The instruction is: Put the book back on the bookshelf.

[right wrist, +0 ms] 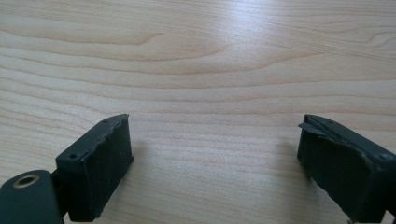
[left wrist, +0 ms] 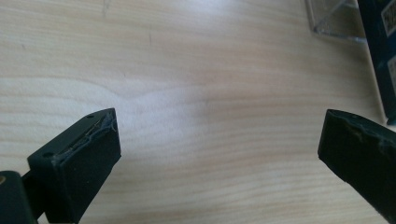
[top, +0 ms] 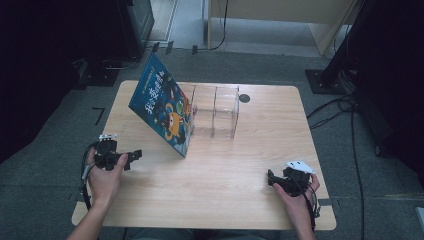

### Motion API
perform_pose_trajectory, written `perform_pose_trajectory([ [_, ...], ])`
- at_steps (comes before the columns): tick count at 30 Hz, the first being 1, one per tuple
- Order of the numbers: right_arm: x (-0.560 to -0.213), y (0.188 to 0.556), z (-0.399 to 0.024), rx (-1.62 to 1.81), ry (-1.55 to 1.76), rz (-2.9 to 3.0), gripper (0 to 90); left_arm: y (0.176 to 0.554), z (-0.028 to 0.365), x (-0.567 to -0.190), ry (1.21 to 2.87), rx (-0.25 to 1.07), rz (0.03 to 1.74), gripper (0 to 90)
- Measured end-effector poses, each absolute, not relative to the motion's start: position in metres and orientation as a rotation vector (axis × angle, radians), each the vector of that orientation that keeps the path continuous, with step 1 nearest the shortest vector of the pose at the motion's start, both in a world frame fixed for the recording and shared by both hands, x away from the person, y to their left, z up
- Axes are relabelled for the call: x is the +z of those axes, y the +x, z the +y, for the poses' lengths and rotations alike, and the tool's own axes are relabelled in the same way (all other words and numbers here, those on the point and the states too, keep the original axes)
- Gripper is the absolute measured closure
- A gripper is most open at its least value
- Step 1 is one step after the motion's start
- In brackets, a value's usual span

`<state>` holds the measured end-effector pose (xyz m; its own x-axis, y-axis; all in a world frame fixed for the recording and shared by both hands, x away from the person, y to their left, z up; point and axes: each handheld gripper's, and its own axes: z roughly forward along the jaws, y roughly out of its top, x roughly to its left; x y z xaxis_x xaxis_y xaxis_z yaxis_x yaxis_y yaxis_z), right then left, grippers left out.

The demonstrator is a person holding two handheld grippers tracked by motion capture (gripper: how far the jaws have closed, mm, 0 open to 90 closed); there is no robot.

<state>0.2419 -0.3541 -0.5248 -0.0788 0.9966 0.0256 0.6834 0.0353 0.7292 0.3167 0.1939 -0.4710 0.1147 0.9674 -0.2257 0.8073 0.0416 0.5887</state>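
Book leans on clear rack at 12 o'clock, ungrasped; we judge pre-reach, left gripper and right gripper gaping empty, next closing in on it.

We see the table evenly lit from overhead in the high view, while the room's corners sink into near black. That view is soft and low in detail. In the left gripper view a pale sheen of glare spreads across the wood. In both gripper views the near jaws are dark and slightly blurred, with faint shadows beneath them.
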Motion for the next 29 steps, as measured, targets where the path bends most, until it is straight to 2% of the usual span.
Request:
perform_pose_trajectory([
  [11,-0.525,0.242,-0.354,0.810,1.693,1.817,9.1,0.272,0.192,-0.505,1.767,0.424,1.693,0.0],
  [18,-0.525,0.242,-0.354,0.811,1.692,1.817,9.2,0.247,0.197,-0.506,1.747,0.501,1.663,0.0],
  [29,-0.525,0.242,-0.355,0.811,1.698,1.811,9.2,0.245,0.194,-0.510,1.753,0.500,1.656,0.0],
])
